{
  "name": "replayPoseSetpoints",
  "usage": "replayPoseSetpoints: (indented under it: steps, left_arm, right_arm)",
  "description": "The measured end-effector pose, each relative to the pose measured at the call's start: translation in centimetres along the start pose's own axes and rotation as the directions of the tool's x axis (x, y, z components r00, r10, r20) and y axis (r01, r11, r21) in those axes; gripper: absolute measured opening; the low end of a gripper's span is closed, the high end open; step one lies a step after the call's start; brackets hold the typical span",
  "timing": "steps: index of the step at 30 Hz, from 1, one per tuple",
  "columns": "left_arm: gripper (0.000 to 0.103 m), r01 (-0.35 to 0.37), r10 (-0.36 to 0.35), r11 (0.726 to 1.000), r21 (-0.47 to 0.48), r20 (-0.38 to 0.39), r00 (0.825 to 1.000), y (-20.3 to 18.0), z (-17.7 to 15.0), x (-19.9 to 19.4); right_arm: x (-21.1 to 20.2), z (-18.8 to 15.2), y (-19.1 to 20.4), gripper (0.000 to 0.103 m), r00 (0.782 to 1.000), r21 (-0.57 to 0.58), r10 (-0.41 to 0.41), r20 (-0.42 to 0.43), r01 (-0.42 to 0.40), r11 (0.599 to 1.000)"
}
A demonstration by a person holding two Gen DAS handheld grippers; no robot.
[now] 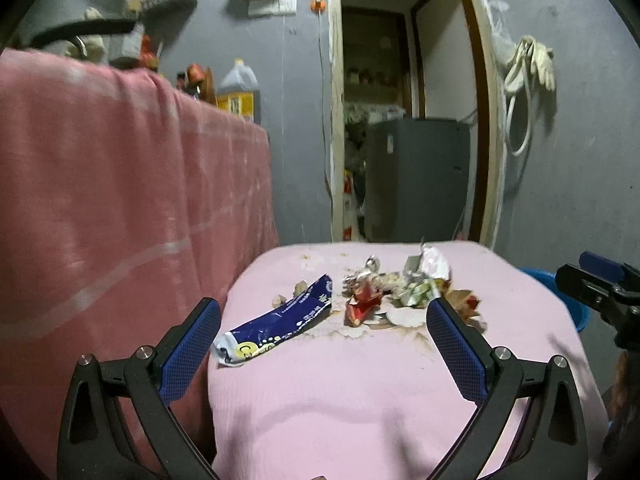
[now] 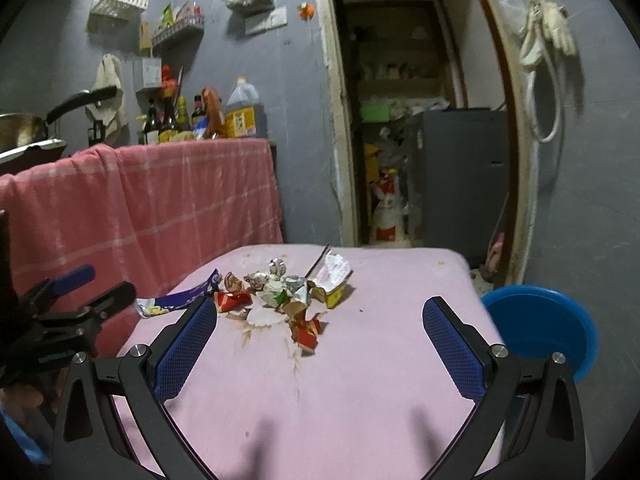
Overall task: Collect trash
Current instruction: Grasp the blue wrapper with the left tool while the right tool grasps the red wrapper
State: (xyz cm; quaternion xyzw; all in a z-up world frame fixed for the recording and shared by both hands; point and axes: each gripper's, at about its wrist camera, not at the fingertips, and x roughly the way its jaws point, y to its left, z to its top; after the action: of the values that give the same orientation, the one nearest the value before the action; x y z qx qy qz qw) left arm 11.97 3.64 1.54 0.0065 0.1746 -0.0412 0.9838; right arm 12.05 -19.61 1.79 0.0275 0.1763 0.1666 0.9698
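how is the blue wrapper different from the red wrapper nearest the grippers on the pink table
The blue wrapper is long and mostly flattened, with white and yellow print; the red wrapper is smaller and crumpled into a lump. The blue wrapper lies apart at the left edge of the trash, while the red wrapper sits at the near edge of the pile, beside brown stains. Both rest on the pink table, held by neither gripper.

Right claw (image 2: 320,322) gapes empty above the trash pile (image 2: 280,300) (blue bin (image 2: 540,328) beside table (image 2: 360,380)).
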Motion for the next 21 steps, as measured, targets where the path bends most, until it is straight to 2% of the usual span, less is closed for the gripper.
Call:
replayPoseSetpoints:
  steps: [2, 7, 12, 15, 18, 21]
  left_arm:
    - [0.101, 0.016, -0.017, 1.000, -0.011, -0.046, 0.999, 1.0, 0.6, 2.0]
    - [0.101, 0.034, -0.041, 0.998, -0.045, -0.171, 0.984, 2.9, 1.3, 5.9]
    - [0.100, 0.022, -0.035, 0.999, -0.049, -0.273, 0.962, 4.0, 1.3, 9.2]
    - [0.100, 0.015, -0.017, 1.000, -0.010, -0.306, 0.952, 4.2, 1.4, 10.5]
    - [0.100, 0.043, -0.032, 0.999, 0.024, -0.351, 0.936, 4.6, 1.3, 12.3]
    - [0.100, 0.090, -0.063, 0.995, 0.046, -0.417, 0.907, 5.1, 0.6, 13.8]
  right_arm:
    - [2.0, 0.3, 0.0, 0.101, 0.999, 0.001, 0.025, -0.046, -0.025, 1.000]
    - [6.3, 0.2, 0.2, 0.087, 0.982, -0.008, 0.067, -0.175, -0.070, 0.998]
    - [8.7, -0.2, 0.1, 0.086, 0.967, 0.021, 0.086, -0.241, -0.084, 0.996]
    - [10.2, -0.3, -0.1, 0.080, 0.952, 0.030, 0.095, -0.290, -0.090, 0.995]
    - [11.8, -0.6, 0.0, 0.076, 0.927, 0.041, 0.123, -0.354, -0.116, 0.992]
    - [12.8, -1.1, 0.1, 0.075, 0.907, 0.046, 0.139, -0.396, -0.131, 0.990]
